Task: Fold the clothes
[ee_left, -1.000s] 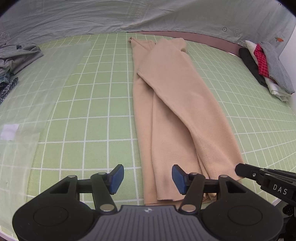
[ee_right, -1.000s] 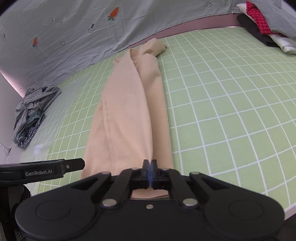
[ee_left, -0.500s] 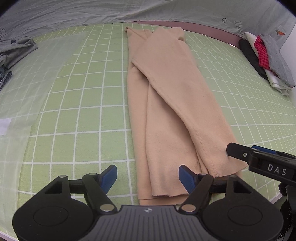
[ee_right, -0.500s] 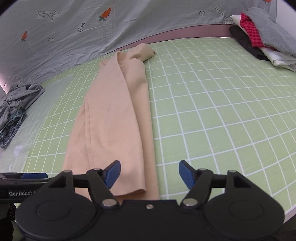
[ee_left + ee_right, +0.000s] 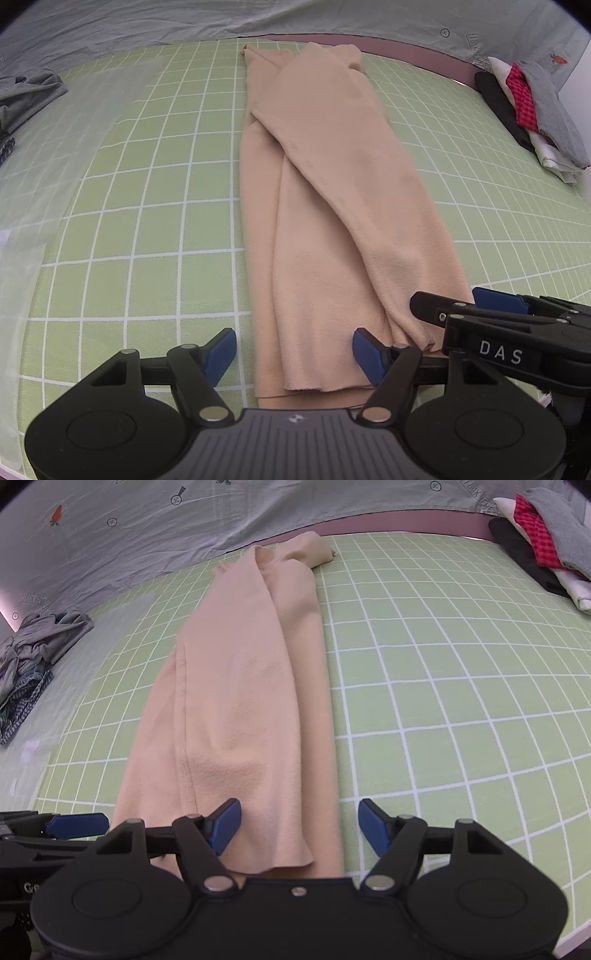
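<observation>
The long peach fleece garment (image 5: 332,206), folded lengthwise into a narrow strip, is laid across the green white-gridded mat (image 5: 155,221), its near hem just at both tools. The left gripper (image 5: 293,352) is held wide apart, nothing gripped, the hem lying between its blue pads. The right gripper (image 5: 299,825) is likewise spread wide and empty over the hem's right edge. "DAS" is read on the right tool's side, seen from the left camera. "LOOK HERE" is printed on the grey sheet (image 5: 147,524) behind the mat.
</observation>
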Motion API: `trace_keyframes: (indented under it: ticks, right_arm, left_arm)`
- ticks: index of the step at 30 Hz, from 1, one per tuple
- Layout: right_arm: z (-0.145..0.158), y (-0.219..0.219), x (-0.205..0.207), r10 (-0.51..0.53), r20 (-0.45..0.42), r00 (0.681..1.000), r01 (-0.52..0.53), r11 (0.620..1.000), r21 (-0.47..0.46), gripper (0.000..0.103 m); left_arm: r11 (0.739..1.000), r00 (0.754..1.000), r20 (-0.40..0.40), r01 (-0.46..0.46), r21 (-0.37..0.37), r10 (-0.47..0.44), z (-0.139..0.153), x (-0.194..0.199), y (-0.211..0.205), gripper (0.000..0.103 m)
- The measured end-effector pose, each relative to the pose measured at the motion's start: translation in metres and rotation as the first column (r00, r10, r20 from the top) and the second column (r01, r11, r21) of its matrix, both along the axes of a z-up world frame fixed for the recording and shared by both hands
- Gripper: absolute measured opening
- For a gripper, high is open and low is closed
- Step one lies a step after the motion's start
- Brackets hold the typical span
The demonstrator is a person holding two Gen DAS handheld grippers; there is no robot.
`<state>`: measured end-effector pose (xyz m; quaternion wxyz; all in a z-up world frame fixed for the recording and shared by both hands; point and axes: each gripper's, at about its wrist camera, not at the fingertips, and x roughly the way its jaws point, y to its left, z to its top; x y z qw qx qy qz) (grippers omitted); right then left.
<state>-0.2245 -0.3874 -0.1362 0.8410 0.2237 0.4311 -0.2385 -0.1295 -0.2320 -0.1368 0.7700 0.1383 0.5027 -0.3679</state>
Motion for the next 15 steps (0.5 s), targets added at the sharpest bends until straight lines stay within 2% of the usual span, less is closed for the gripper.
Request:
trace_keyframes:
  ticks: [1, 3, 5, 7, 8, 9, 10, 12, 15]
  right_arm:
    - [0.000, 0.001, 0.000, 0.008, 0.000, 1.000, -0.008, 1.000, 0.002, 0.067]
    - [0.001, 0.002, 0.001, 0.024, 0.001, 1.000, -0.024, 1.000, 0.006, 0.055]
    - [0.001, 0.003, 0.001, 0.040, 0.001, 0.999, -0.040, 0.999, 0.009, 0.054]
    - [0.001, 0.004, 0.002, 0.055, 0.002, 0.998, -0.056, 0.998, 0.013, 0.050]
    - [0.002, 0.004, 0.002, 0.063, 0.002, 0.998, -0.063, 0.998, 0.015, 0.041]
    - [0.002, 0.005, 0.002, 0.071, 0.003, 0.997, -0.071, 0.997, 0.017, 0.026]
    - [0.001, 0.004, 0.001, 0.076, 0.014, 0.997, -0.076, 0.996, 0.041, 0.019]
    - [0.002, 0.006, 0.000, 0.085, 0.017, 0.996, -0.085, 0.995, 0.048, 0.015]
    - [0.004, 0.012, -0.004, 0.101, 0.007, 0.995, -0.102, 0.993, 0.059, 0.013]
  left_arm:
    - [1.000, 1.000, -0.006, 0.006, -0.003, -0.006, -0.001, -0.001, 0.001, 0.065]
    - [1.000, 1.000, -0.006, 0.009, -0.011, -0.010, -0.002, -0.003, 0.001, 0.060]
    - [1.000, 1.000, -0.006, 0.010, -0.018, -0.011, -0.002, -0.004, -0.001, 0.057]
    - [0.999, 1.000, -0.024, 0.002, -0.039, -0.003, -0.003, -0.004, 0.001, 0.046]
    - [0.999, 0.999, -0.041, -0.005, -0.053, 0.003, -0.003, -0.003, 0.003, 0.042]
    - [0.998, 0.998, -0.057, -0.012, -0.068, 0.009, -0.003, -0.003, 0.004, 0.031]
    - [0.997, 0.997, -0.074, -0.023, -0.078, 0.017, -0.003, -0.002, 0.007, 0.025]
    - [0.994, 0.993, -0.108, -0.045, -0.096, 0.035, -0.003, 0.001, 0.012, 0.016]
    - [0.996, 0.991, -0.137, -0.018, -0.084, 0.006, -0.001, -0.004, 0.015, 0.013]
